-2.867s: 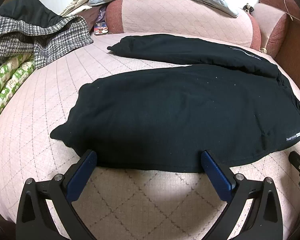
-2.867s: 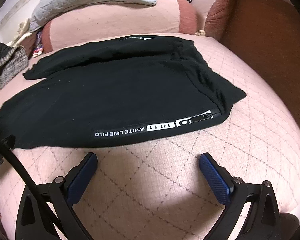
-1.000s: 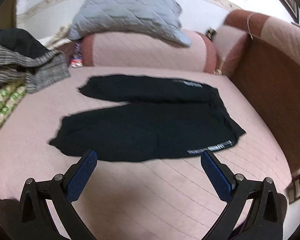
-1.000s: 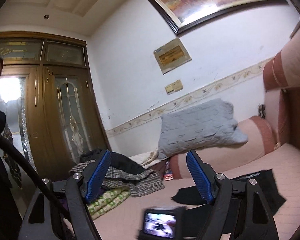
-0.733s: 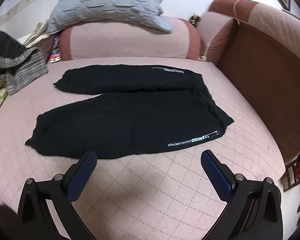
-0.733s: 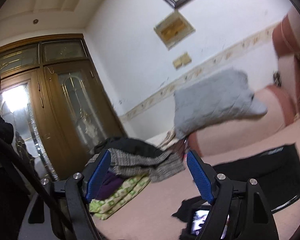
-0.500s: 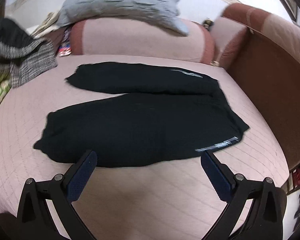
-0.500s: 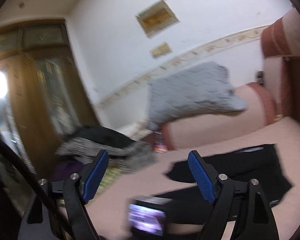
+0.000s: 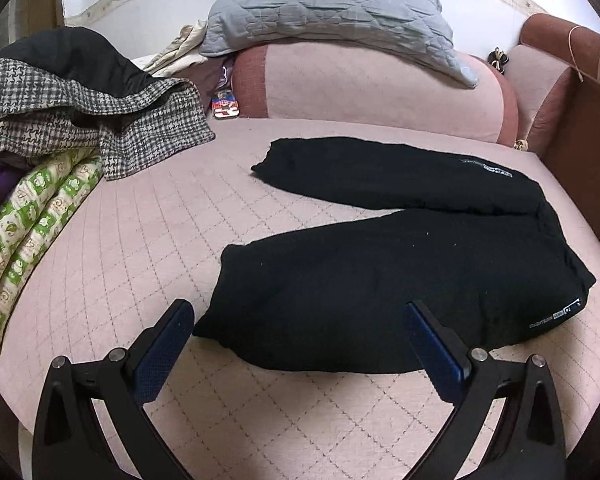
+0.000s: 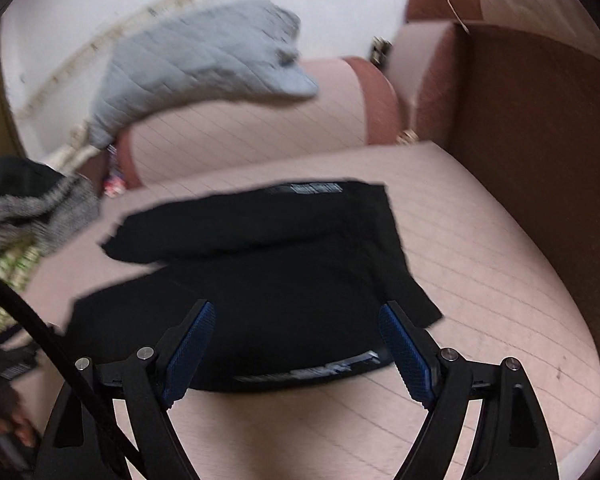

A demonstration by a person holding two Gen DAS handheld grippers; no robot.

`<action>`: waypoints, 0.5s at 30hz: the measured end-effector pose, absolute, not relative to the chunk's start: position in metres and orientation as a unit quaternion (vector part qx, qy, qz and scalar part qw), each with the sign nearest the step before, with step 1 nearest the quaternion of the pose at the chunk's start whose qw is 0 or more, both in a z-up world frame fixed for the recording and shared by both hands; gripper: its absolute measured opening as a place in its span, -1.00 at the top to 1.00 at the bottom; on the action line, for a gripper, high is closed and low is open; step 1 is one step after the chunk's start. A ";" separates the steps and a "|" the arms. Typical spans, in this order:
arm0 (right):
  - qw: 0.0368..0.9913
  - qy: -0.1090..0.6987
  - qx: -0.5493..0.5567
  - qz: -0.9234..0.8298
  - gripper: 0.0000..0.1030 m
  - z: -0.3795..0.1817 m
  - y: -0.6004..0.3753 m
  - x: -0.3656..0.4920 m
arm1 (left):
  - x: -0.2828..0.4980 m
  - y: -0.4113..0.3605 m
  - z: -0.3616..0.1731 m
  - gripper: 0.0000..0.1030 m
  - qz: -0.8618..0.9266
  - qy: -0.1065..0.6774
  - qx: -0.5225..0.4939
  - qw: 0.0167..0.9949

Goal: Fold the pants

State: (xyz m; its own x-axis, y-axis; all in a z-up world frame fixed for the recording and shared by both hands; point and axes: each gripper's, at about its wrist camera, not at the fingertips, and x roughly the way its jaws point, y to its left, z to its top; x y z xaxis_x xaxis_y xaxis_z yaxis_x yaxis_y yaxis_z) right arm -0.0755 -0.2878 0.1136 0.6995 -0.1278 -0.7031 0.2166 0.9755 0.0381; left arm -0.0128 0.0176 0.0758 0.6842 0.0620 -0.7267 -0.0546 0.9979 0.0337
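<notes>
Black pants [image 9: 380,276] lie flat on the pink quilted bed, legs spread in a V pointing left, waistband at the right with a white printed line. My left gripper [image 9: 300,336] is open and empty, above the near leg's lower edge. In the blurred right wrist view the pants [image 10: 268,276] lie ahead, and my right gripper [image 10: 296,340] is open and empty over the waist end of the near leg.
A pile of checked and black clothes [image 9: 80,100] and a green patterned blanket [image 9: 24,236] sit at the left. A grey pillow [image 9: 332,8] rests on the pink bolster [image 9: 364,92] behind. A brown padded wall [image 10: 532,152] bounds the right side.
Both grippers had lifted away from the bed and have come back down toward the pants. The right view swung from the wall and door down to the pants. The pants have not moved.
</notes>
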 end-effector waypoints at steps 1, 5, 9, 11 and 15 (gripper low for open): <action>0.918 0.379 0.053 -0.101 -0.71 0.109 -0.290 -0.075 | -0.012 0.017 0.075 -1.00 0.031 0.399 0.004 0.917; 0.917 0.377 0.032 -0.125 -0.71 0.099 -0.301 -0.078 | -0.009 0.011 0.074 -1.00 0.028 0.404 0.011 0.914; 0.918 0.372 0.012 -0.138 -0.71 0.100 -0.311 -0.076 | -0.002 0.006 0.075 -1.00 0.028 0.408 0.014 0.913; 0.917 0.372 0.002 -0.141 -0.71 0.101 -0.311 -0.075 | 0.002 0.005 0.076 -1.00 0.030 0.409 0.016 0.912; 0.914 0.383 -0.009 -0.133 -0.71 0.100 -0.317 -0.059 | 0.011 0.004 0.075 -1.00 0.031 0.410 0.029 0.911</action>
